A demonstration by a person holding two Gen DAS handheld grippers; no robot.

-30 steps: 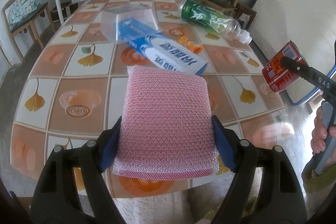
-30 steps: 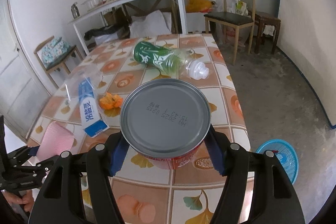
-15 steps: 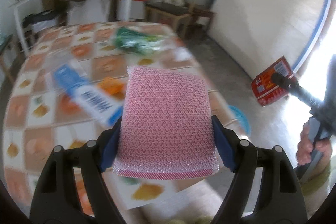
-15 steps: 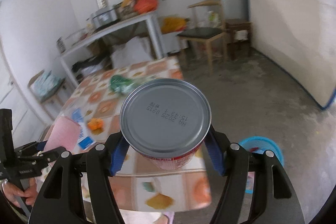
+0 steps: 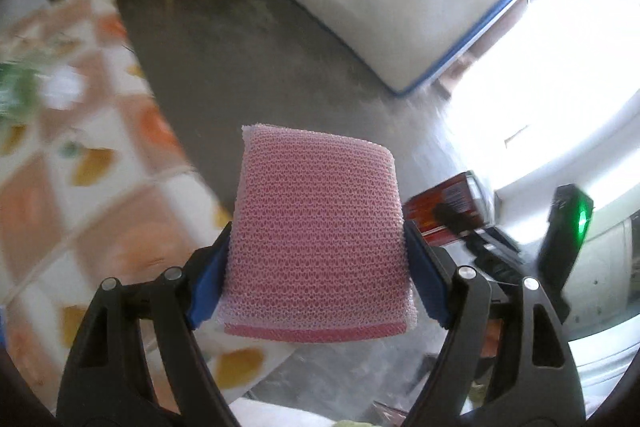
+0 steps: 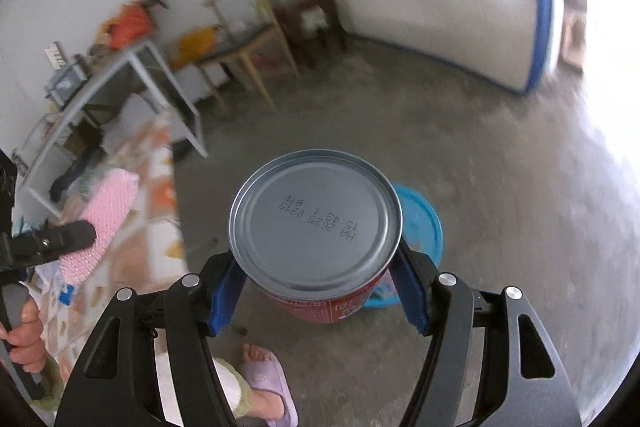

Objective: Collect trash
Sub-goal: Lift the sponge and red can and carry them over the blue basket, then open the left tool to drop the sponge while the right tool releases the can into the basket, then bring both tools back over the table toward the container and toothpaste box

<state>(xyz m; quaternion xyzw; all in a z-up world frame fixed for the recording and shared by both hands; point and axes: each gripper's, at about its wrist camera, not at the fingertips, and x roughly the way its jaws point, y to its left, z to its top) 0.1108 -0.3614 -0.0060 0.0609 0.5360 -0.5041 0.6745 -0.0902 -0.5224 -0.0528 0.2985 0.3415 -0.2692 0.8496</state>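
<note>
You are carrying two pieces of trash off the table toward the bin on the floor.

Left wrist view: your left gripper is clenched on the pink sponge, held in the air just past the table's right edge, over bare floor. Right wrist view: your right gripper is clamped on the red can, directly above the blue basket. Judging by this, the next move calls for lowering the can over the basket before you let go.
</note>
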